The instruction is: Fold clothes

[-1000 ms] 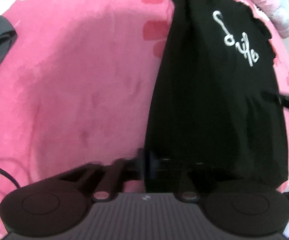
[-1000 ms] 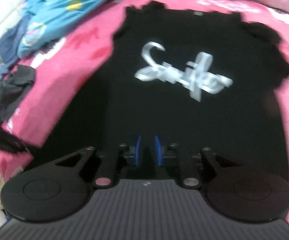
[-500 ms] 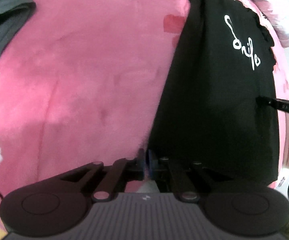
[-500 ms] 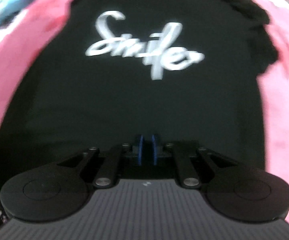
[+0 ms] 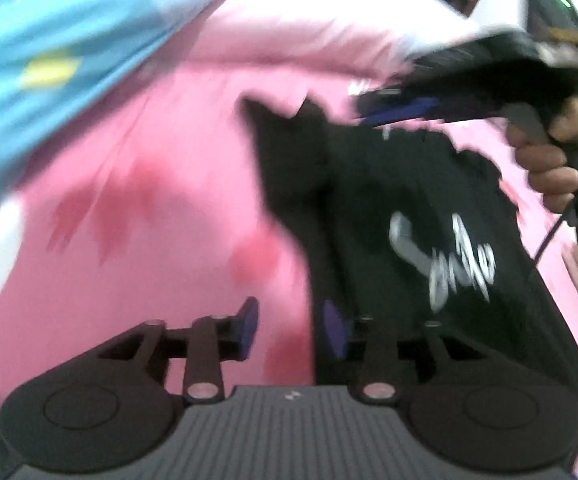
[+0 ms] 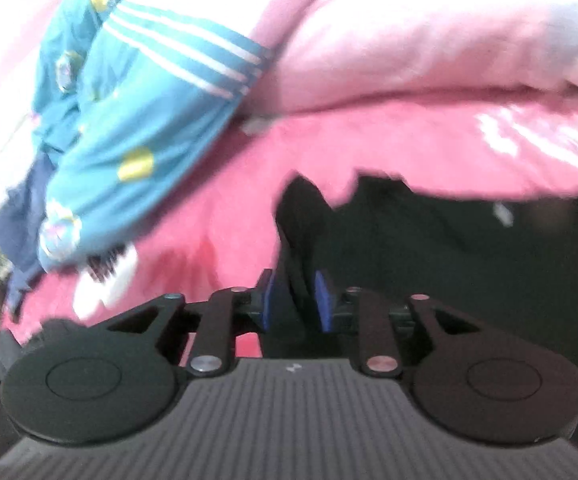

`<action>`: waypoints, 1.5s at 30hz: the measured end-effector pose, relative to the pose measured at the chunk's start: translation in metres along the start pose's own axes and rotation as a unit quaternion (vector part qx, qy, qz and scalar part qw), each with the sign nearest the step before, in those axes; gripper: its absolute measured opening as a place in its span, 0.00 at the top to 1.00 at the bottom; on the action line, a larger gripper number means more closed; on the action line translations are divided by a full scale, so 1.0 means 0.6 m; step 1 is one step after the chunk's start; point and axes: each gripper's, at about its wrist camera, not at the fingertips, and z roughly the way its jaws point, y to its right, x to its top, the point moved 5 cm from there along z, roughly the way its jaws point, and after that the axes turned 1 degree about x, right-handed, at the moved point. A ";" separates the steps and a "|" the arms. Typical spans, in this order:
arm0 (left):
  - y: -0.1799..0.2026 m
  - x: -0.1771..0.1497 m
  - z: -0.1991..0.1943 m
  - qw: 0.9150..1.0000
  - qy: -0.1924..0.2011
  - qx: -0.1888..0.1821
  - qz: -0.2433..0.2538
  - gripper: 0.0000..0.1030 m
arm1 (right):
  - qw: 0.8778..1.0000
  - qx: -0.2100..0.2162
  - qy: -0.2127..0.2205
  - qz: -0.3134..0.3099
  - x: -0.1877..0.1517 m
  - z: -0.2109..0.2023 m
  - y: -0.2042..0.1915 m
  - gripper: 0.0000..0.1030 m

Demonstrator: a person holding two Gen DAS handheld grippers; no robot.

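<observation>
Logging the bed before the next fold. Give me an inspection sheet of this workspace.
Surface: pink bedspread with darker red and white patches.
Job's things: black T-shirt with white script, lying on the bedspread, blurred.
Clutter: blue garment with stripes and yellow dots; navy cloth below it; pale pink quilt at the far edge.
Grippers: left gripper, jaws wide apart and empty, at the shirt's edge. Right gripper, jaws part-way apart with a shirt fold between them; whether it grips is unclear. A hand holds its handle.
Cables: dark cable hanging below that hand.
Surroundings: too blurred to tell.
</observation>
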 end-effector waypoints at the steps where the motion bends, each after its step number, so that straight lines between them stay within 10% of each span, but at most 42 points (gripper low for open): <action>1: 0.013 0.021 0.021 1.000 0.013 0.003 0.008 0.58 | 1.000 0.003 -0.011 0.003 0.018 0.016 0.004 0.69; 9: 0.027 0.116 0.107 0.997 0.039 0.029 -0.053 0.62 | 0.996 0.006 -0.092 -0.005 0.111 0.137 0.006 0.64; 23: -0.014 0.096 0.137 0.990 0.010 0.020 -0.139 0.80 | 0.983 -0.079 -0.152 -0.064 0.101 0.237 -0.005 0.68; 27: -0.027 0.093 0.144 0.987 0.010 0.024 -0.156 0.90 | 0.985 -0.075 -0.139 -0.066 0.102 0.235 0.001 0.96; 45: -0.140 0.080 -0.011 0.936 0.113 0.080 -0.324 0.94 | 0.992 0.068 -0.041 -0.096 0.137 0.198 -0.117 0.99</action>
